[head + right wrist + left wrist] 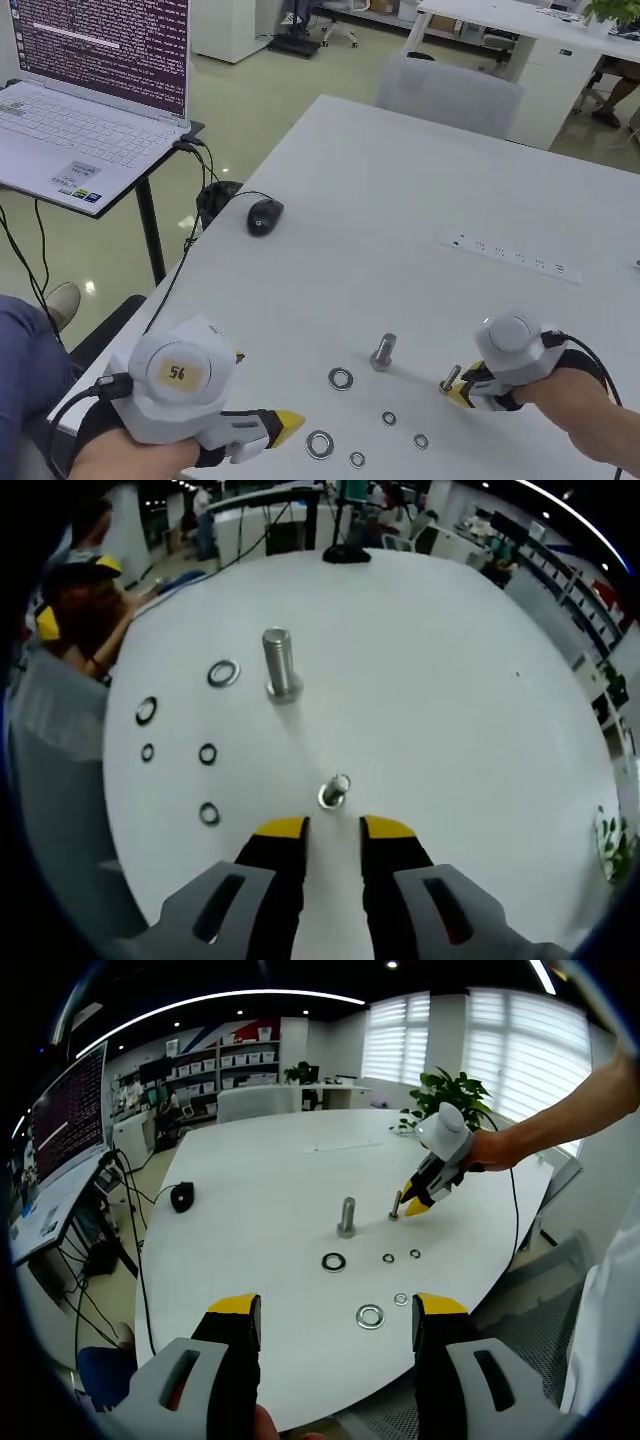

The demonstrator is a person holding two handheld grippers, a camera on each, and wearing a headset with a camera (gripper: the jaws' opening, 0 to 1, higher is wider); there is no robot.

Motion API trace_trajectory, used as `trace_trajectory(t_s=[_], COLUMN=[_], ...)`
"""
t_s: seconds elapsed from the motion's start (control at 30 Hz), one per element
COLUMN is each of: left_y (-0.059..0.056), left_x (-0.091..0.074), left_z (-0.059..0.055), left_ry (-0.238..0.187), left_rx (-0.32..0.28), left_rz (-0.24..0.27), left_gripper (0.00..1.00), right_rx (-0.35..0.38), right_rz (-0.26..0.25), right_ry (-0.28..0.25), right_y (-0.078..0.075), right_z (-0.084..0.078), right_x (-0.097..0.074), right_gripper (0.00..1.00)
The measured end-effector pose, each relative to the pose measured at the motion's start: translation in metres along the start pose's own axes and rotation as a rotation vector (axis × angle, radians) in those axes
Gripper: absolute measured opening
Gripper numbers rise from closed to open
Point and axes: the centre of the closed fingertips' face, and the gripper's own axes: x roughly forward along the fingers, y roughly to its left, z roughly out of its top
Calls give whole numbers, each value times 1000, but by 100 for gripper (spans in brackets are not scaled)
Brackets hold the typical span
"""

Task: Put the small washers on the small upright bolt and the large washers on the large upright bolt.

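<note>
The large upright bolt (383,352) (281,662) stands mid-table, with the small upright bolt (450,378) (335,790) to its right. Two large washers (341,378) (320,444) and three small washers (389,418) (421,441) (357,460) lie flat in front of them. My right gripper (460,392) (334,828) sits just behind the small bolt, jaws a narrow gap apart and holding nothing. At the near table edge my left gripper (285,425) (338,1310) is wide open and empty, the nearest large washer (371,1316) just ahead of it.
A black mouse (264,215) and its cable lie at the table's left edge, and a white power strip (510,255) lies at the far right. A laptop (80,130) stands on a side stand to the left. A grey chair (448,92) is behind the table.
</note>
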Motion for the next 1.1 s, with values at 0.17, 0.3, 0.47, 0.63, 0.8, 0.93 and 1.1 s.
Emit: trace_trajectory(t_s=[0.17, 0.3, 0.47, 0.63, 0.8, 0.93, 1.1], left_y=[-4, -6, -8, -11, -13, -15, -19], left_x=[1, 2, 0, -1, -2, -3, -6], left_z=[0, -1, -1, -2, -1, -2, -5], left_ry=[5, 10, 10, 10, 7, 7, 10], left_rx=[14, 24, 28, 31, 35, 36, 41], left_rz=[-13, -21, -24, -28, -30, -32, -34], left_gripper=[61, 61, 61, 61, 61, 61, 61], right_rx=[38, 72, 96, 121, 75, 61, 20], right_rz=[4, 11, 23, 28, 59, 80, 99], right_ry=[19, 25, 22, -26, -32, -35, -39], right_y=[12, 26, 42, 56, 71, 77, 84], right_z=[-25, -42, -52, -43, -34, -29, -20], right_x=[-4, -7, -7, -5, -2, 0, 3], right_gripper=[22, 22, 21, 22, 23, 23, 23])
